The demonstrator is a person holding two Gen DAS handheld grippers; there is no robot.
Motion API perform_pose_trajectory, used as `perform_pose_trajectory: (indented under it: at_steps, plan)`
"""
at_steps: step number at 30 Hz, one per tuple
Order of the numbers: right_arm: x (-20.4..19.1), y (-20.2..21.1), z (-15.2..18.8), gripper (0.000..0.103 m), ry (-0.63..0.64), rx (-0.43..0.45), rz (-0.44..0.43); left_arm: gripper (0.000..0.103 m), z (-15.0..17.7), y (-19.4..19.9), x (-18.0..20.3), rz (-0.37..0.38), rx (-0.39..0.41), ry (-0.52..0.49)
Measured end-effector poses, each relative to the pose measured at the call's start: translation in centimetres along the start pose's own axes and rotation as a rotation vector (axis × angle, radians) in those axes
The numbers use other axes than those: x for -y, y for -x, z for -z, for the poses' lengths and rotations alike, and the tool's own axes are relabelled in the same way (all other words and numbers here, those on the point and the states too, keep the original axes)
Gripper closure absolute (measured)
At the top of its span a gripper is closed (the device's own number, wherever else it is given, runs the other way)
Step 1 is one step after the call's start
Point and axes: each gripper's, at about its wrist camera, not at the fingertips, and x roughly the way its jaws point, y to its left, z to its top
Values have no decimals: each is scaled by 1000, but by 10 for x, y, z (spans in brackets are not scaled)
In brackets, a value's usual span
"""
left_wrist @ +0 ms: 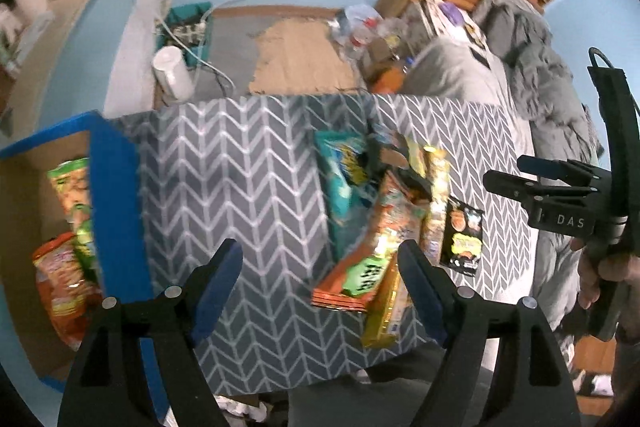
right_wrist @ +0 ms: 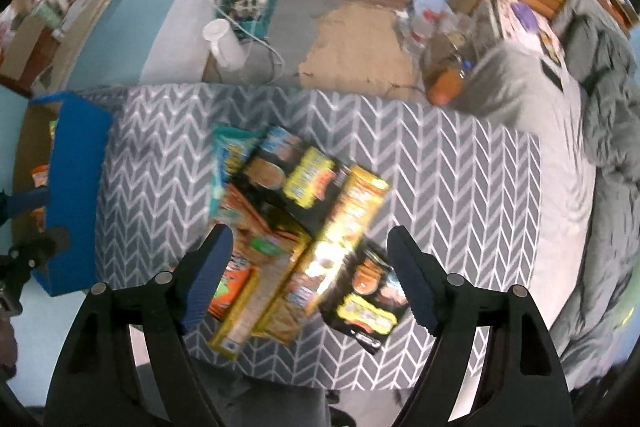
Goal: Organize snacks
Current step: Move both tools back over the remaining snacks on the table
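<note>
A heap of snack packs lies on the chevron-cloth table (left_wrist: 240, 167): a teal bag (left_wrist: 340, 179), an orange pack (left_wrist: 372, 251), a yellow box (left_wrist: 386, 311) and a small black packet (left_wrist: 462, 235). My left gripper (left_wrist: 318, 259) hangs open above the heap's near-left side, holding nothing. A blue box (left_wrist: 116, 195) at the left holds a green bag (left_wrist: 72, 187) and an orange-red bag (left_wrist: 60, 283). My right gripper (right_wrist: 311, 243) is open and empty over the heap, above the orange pack (right_wrist: 240, 267), a long yellow box (right_wrist: 348, 223) and the small black packet (right_wrist: 368, 299).
The blue box (right_wrist: 76, 187) stands at the table's left end. A bed with grey bedding (right_wrist: 600, 147) runs along the right. On the floor behind the table are a white cylinder (left_wrist: 172, 71), a teal basket (left_wrist: 188, 23), cardboard (left_wrist: 300, 63) and bottles.
</note>
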Motion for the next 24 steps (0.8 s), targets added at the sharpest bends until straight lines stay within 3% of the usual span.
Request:
perform_pose_trajectory:
  at_steps: [6, 13, 24]
  plan:
    - [39, -15, 23, 23, -103, -35, 22, 22, -1, -25, 26, -5, -48, -61]
    - [68, -33, 42, 23, -195, -78, 36, 22, 0, -54, 38, 4, -103, -66]
    - [95, -70, 64, 22, -343, -133, -3, 22, -3, -81, 54, -4, -122, -96]
